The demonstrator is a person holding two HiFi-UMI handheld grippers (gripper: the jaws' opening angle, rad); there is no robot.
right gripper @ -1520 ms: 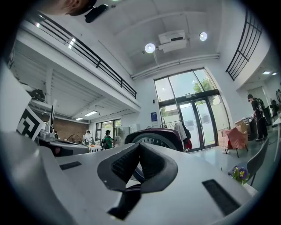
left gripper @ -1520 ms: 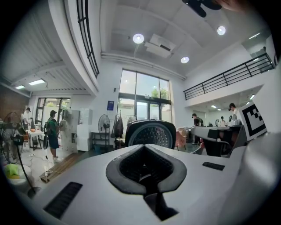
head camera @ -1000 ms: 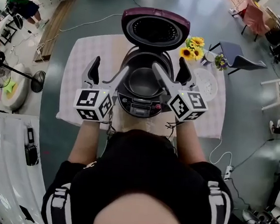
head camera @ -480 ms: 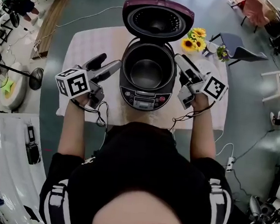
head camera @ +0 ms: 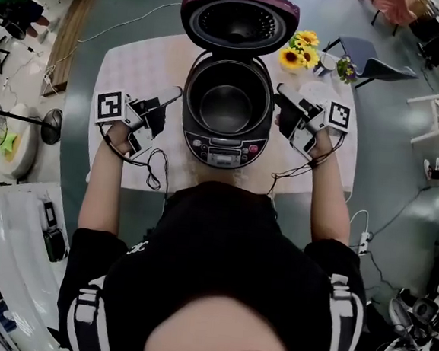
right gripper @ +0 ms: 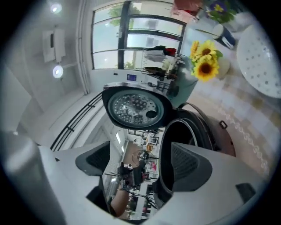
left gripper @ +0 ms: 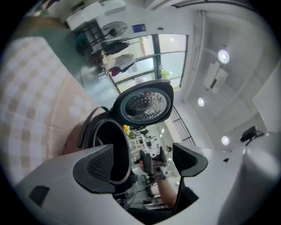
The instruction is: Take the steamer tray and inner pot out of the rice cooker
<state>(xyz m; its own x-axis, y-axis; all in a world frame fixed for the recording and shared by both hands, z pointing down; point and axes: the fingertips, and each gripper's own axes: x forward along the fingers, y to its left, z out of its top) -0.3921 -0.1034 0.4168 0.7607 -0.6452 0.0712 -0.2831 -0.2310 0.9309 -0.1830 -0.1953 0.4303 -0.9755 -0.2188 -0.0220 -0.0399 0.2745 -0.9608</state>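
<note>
The rice cooker [head camera: 224,142] stands mid-table with its purple lid [head camera: 239,18] swung up. The dark inner pot [head camera: 227,103] sits inside it and looks empty. A white perforated steamer tray [right gripper: 263,66] lies on the cloth to the cooker's right, partly behind my right gripper [head camera: 283,108] in the head view. My left gripper [head camera: 168,107] is level with the cooker's left side, the right gripper with its right side. Both point inward at the pot rim, open and holding nothing. In the gripper views the cooker [left gripper: 109,145] [right gripper: 189,132] shows past the left gripper [left gripper: 145,165] and right gripper [right gripper: 140,162].
A checked cloth [head camera: 137,64] covers the table. Sunflowers [head camera: 295,51] stand at the back right beside the lid. Gripper cables [head camera: 154,177] trail over the table's front edge. A chair [head camera: 366,65] is beyond the table at the right, a floor fan [head camera: 26,119] at the left.
Both grippers drew back from above the cooker's opening and spread out to its two sides, turning inward. The pot is now uncovered in the head view.
</note>
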